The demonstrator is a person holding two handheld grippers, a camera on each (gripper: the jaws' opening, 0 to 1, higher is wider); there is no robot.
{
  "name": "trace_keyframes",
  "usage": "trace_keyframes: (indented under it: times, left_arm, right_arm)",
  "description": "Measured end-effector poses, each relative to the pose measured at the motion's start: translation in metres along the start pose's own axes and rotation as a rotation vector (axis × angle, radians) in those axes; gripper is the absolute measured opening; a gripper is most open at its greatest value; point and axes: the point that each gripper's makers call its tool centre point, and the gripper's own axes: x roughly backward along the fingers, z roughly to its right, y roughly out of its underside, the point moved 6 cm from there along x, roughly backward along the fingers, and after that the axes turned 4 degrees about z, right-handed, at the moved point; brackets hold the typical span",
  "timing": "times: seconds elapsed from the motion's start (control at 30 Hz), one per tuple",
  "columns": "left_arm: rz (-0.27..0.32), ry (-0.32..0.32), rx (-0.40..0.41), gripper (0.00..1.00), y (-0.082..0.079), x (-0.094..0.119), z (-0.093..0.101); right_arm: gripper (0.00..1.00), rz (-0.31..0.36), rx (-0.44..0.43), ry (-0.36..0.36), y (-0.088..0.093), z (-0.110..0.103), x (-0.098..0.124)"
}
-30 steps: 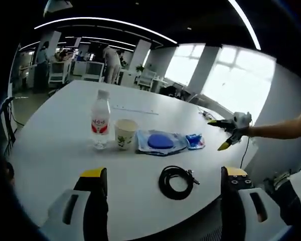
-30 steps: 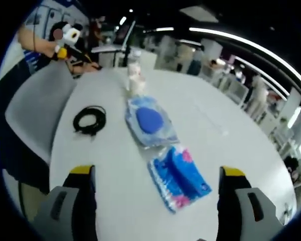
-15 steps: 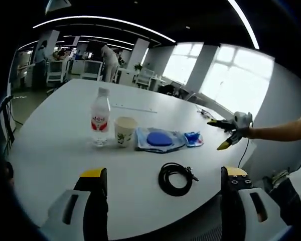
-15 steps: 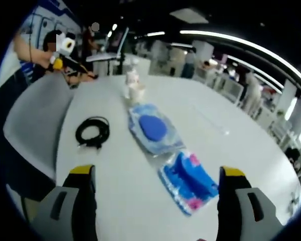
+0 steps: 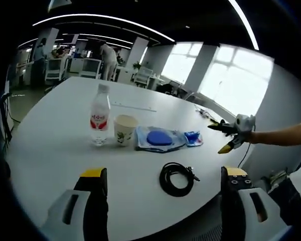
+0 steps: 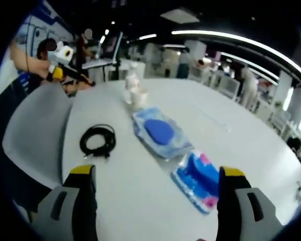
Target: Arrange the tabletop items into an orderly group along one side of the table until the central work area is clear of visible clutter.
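- A row of four items is seen on the white desk [image 5: 50, 145] in the left gripper view: a water bottle [image 5: 100, 115], a paper cup [image 5: 124, 130] just beside it, a clear bag with a blue round thing inside [image 5: 159, 139], and a small blue packet [image 5: 193, 138] at the end nearest the far edge.
- A coiled black cable [image 5: 177, 178] is seen apart from the row, closer to the near edge of the desk.
- The left gripper [image 5: 160, 201] is held over the near edge with its jaws spread wide and nothing between them.
- The right gripper [image 5: 227, 136] is seen off the desk's far end, jaws parted and empty, with a forearm behind it.
- In the right gripper view, the right gripper [image 6: 153, 198] is held wide open above the desk, with the small blue packet [image 6: 198, 179] near its right jaw and the cable [image 6: 98, 140] towards the left jaw.
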Motion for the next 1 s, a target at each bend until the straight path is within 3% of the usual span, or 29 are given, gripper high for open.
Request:
trace_keyframes:
  times: [0.27,0.4,0.67,1.0]
  left_arm:
    - [-0.002,0.003,0.013,0.93,0.002,-0.002,-0.005]
    - [0.007,0.0,0.021,0.94,-0.002,0.0,-0.005]
    - [0.003,-0.009,0.011,0.93,-0.003,0.004,-0.009]
    - [-0.003,-0.008,0.028,0.93,0.004,0.004,-0.007]
  right_arm:
    - [1.0,0.014,-0.021,-0.016,-0.005,-0.021,-0.01]
    - [0.99,0.013,-0.031,-0.032,0.001,-0.023,-0.017]
    - [0.99,0.034,-0.066,-0.009,-0.002,-0.029,-0.019]
    - [0.99,0.023,-0.119,-0.068,0.003,-0.079,-0.042]
